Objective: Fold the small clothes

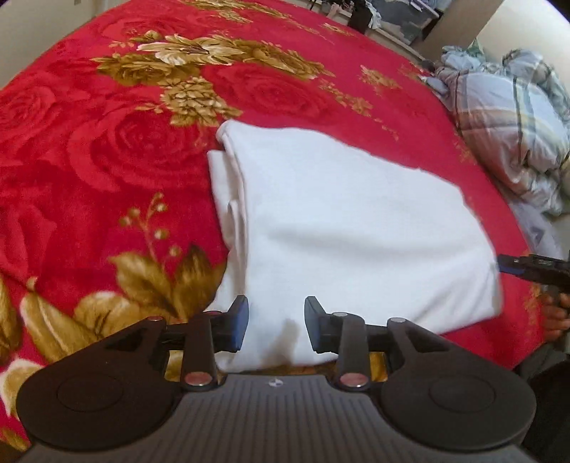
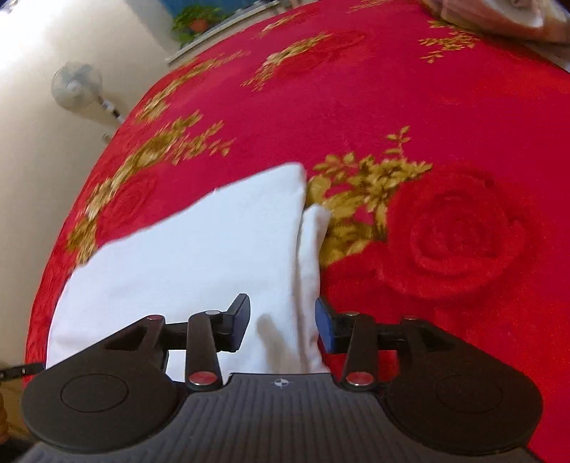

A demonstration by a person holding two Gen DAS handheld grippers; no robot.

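A white garment (image 1: 342, 220) lies folded into a rough rectangle on the red floral blanket (image 1: 107, 149). My left gripper (image 1: 276, 327) is open, its jaws wide apart over the garment's near edge, with cloth between them but not pinched. In the right wrist view the same white garment (image 2: 199, 249) lies flat, with a folded strip along its right side. My right gripper (image 2: 283, 327) is open over the garment's near right corner. The right gripper also shows at the right edge of the left wrist view (image 1: 530, 269), beside the garment's far side.
A crumpled plaid quilt (image 1: 513, 117) lies at the blanket's right edge. A standing fan (image 2: 76, 85) is by the wall past the bed's left side, and a potted plant (image 2: 194, 19) sits on a ledge behind. The red blanket (image 2: 445, 231) spreads all around the garment.
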